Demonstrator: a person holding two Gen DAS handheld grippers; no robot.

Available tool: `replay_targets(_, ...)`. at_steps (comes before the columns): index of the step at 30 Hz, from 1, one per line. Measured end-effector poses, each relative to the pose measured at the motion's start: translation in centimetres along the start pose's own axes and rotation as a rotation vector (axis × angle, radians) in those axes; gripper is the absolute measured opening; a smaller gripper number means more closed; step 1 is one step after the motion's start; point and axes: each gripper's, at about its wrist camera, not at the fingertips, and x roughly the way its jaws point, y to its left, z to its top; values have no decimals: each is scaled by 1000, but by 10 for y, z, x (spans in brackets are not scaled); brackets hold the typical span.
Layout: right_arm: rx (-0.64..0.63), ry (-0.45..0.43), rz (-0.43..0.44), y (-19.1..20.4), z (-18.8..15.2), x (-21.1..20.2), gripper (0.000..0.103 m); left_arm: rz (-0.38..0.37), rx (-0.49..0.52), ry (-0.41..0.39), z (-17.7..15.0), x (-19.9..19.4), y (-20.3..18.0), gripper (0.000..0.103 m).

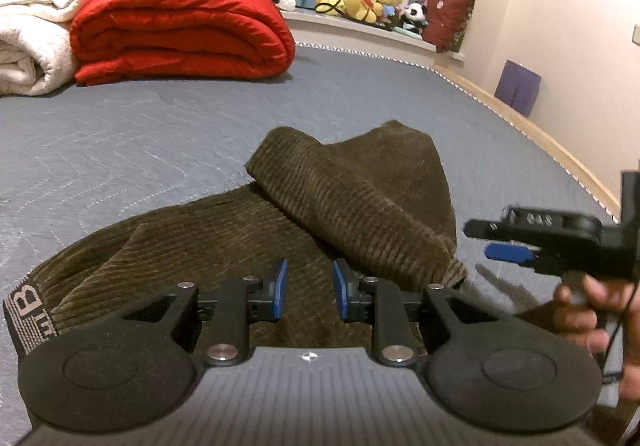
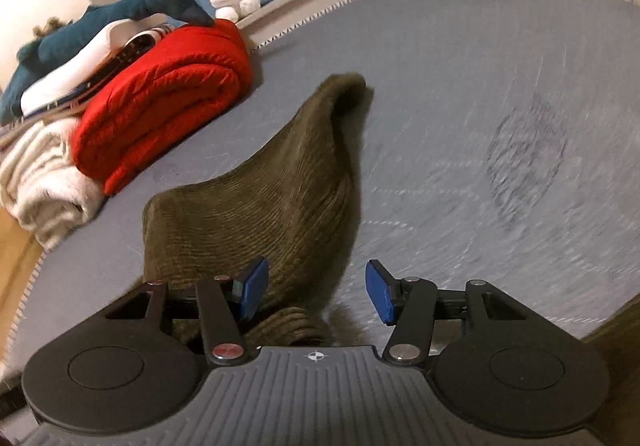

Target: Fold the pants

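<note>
A red quilt (image 1: 180, 30) lies folded by my white blankets (image 1: 32, 26); a plush shark (image 2: 120, 18) lies on top.

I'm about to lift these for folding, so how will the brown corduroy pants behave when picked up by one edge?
The corduroy pants will probably hang floppy: one part already lies slumped over the rest in soft folds. The ribbed fabric looks thick, so likely grippy rather than slippery. On the grey bed cover they may bunch up if pushed.
</note>
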Motion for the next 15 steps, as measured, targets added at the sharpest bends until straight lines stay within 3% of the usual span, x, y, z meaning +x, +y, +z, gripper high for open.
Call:
replay_targets(6, 55, 50, -7, -12, 0, 21, 64, -5, 25, 23, -5, 11, -2, 29)
replay_targets(12, 62, 51, 7, -8, -3, 34, 64, -6, 26, 35, -5, 15, 1, 35)
replay_targets(14, 57, 51, 20, -3, -4, 37, 60, -3, 25, 37, -5, 15, 2, 35)
replay_targets(15, 52, 51, 28, 0, -4, 38, 49, -3, 24, 39, -4, 15, 2, 35)
